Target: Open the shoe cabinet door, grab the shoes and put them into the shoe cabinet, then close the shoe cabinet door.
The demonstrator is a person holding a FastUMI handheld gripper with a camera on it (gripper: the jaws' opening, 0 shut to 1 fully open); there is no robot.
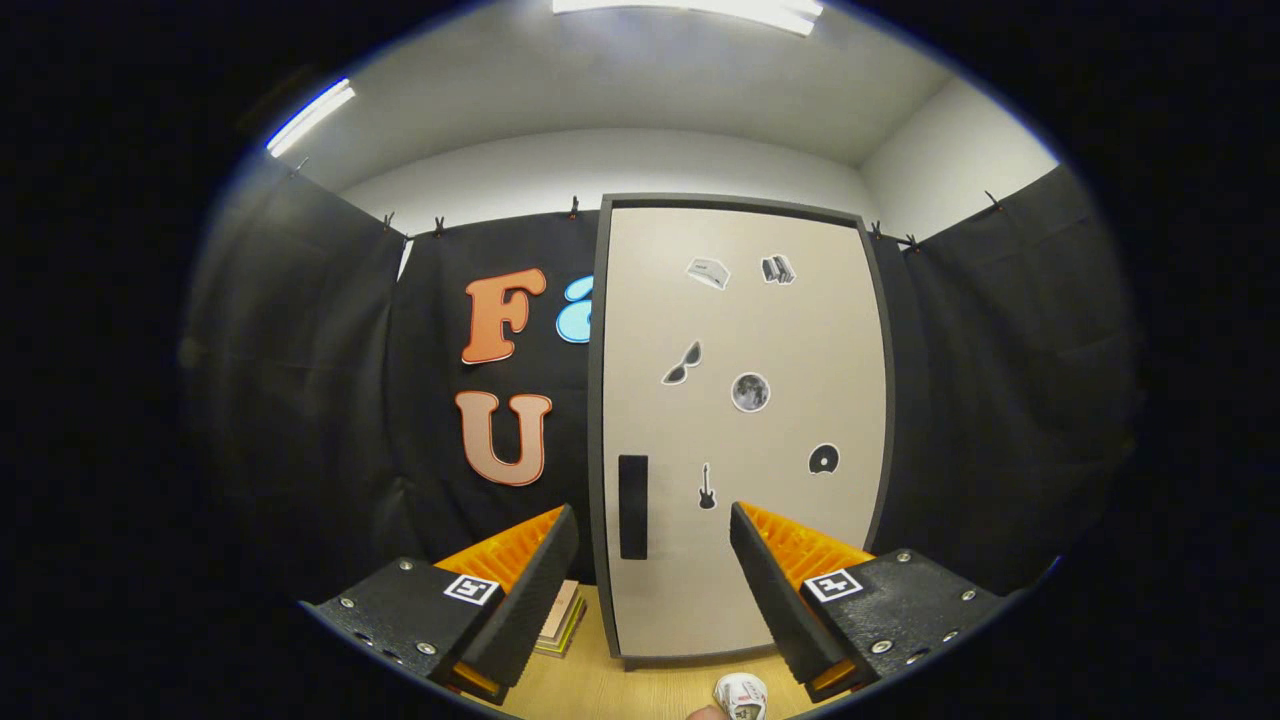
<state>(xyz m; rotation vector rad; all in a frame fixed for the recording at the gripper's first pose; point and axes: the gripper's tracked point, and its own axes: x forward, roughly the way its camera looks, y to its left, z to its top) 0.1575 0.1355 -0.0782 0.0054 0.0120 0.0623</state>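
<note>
Book stack (pixel 560 622): a small pile on the wooden tabletop (pixel 600 690), just left of the cabinet's foot, partly hidden behind the left finger. Not part of the job.
Handle (pixel 633 506): tall black recessed slot near the door's left edge, low on the panel. Judged the only place to take hold; a fingertip hooked in the slot should pull it, so the hinge is likely on the right.
Shoe cabinet door (pixel 740 420): shut, beige flat panel in a dark grey frame, standing upright at the tabletop's far edge against the black cloth. Small stickers scattered over it: sunglasses, guitar, disc, a round grey one, two more near the top. Looks like stiff, light board; should swing easily, but the whole cabinet may shift if tugged hard.
Claw (pixel 654 535): spread wide, empty, orange-ribbed fingers touching nothing; the handle sits between them, well beyond the tips.
Shoe (pixel 741 694): white, patterned, at the tabletop's near edge below the right finger; largely cut off. Probably soft and light; pinch at the collar or heel. Next to it a skin-toned bit, too small to identify.
</note>
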